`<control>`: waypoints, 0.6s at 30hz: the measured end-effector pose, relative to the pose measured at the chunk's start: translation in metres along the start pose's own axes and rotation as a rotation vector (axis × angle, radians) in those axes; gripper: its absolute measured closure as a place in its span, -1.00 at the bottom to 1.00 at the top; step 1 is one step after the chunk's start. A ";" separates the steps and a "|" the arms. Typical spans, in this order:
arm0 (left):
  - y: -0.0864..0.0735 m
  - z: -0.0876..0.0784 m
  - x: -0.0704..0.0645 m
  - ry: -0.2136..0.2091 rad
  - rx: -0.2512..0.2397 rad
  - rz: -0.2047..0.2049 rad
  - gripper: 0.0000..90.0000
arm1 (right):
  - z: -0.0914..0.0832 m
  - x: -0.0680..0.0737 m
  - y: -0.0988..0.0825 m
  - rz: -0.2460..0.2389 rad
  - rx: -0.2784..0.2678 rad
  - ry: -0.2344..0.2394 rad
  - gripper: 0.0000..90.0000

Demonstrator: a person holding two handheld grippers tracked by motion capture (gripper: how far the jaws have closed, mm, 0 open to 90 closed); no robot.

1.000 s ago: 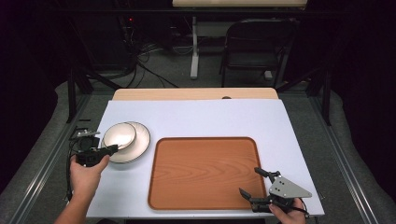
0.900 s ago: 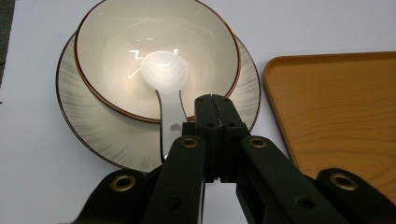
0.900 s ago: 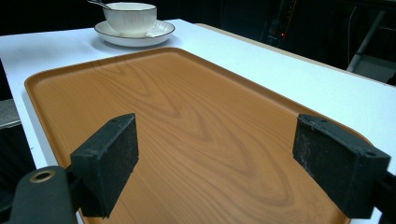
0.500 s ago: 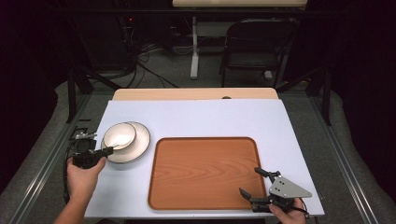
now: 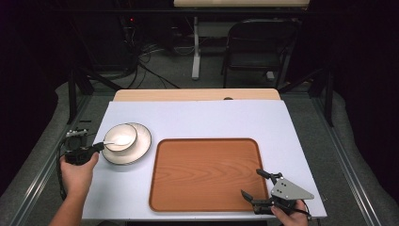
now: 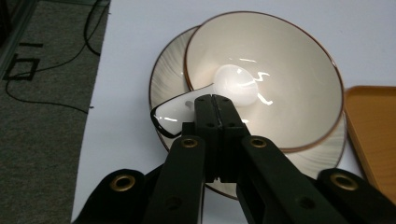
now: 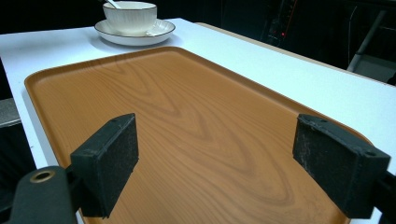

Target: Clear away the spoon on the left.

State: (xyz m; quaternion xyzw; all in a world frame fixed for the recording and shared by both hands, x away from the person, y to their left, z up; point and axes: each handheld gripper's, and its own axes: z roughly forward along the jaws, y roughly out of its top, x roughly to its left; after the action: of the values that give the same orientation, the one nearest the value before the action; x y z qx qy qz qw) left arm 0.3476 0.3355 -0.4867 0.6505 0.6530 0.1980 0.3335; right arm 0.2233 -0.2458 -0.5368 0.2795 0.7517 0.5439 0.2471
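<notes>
My left gripper (image 6: 212, 100) is pressed shut on the handle of a white spoon (image 6: 233, 84), its two jaws meeting with only a thin seam between them. The spoon's rounded end lies in the bottom of the bowl (image 6: 289, 93), and its handle comes up over the bowl's near rim to where I pinch it. The bowl is cream inside with a thin brown edge, and it sits on a plate (image 6: 168, 79) with the same brown edge, shifted toward the side of the plate away from the tray (image 5: 205, 174).

From the high view, the bowl (image 5: 121, 136) and plate (image 5: 139, 146) stand just left of the tray, near its far left corner, on the white table (image 5: 197, 117). My left hand (image 5: 79, 172) holds the left gripper (image 5: 96, 147) left of the tray too, at the table's left edge, with its tip reaching in over the plate to the bowl.

My right gripper (image 5: 258, 183) is at the tray's near right corner, held by my right hand (image 5: 287, 217) at the table's near edge. Its jaws are spread wide, nothing between them; in the right gripper view the two black pads (image 7: 109, 163) stand far apart above the bare wood-grain surface of the tray (image 7: 187, 121). Beyond the tray's far corner in that view stand the bowl (image 7: 130, 16) and plate (image 7: 161, 30), with the spoon handle (image 7: 111, 3) poking up over the bowl's rim.
</notes>
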 end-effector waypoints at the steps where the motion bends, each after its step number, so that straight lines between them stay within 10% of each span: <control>1: 0.001 0.001 0.002 0.002 -0.009 -0.006 1.00 | 0.000 0.000 0.000 0.001 0.000 0.000 -0.69; 18: 0.013 0.005 0.011 0.010 -0.028 -0.057 0.87 | 0.000 0.000 0.000 -0.001 0.001 0.001 -0.69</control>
State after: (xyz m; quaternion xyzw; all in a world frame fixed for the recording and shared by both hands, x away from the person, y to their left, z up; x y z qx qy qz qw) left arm 0.3608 0.3460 -0.4834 0.6257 0.6702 0.2010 0.3448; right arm 0.2232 -0.2460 -0.5368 0.2790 0.7521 0.5438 0.2467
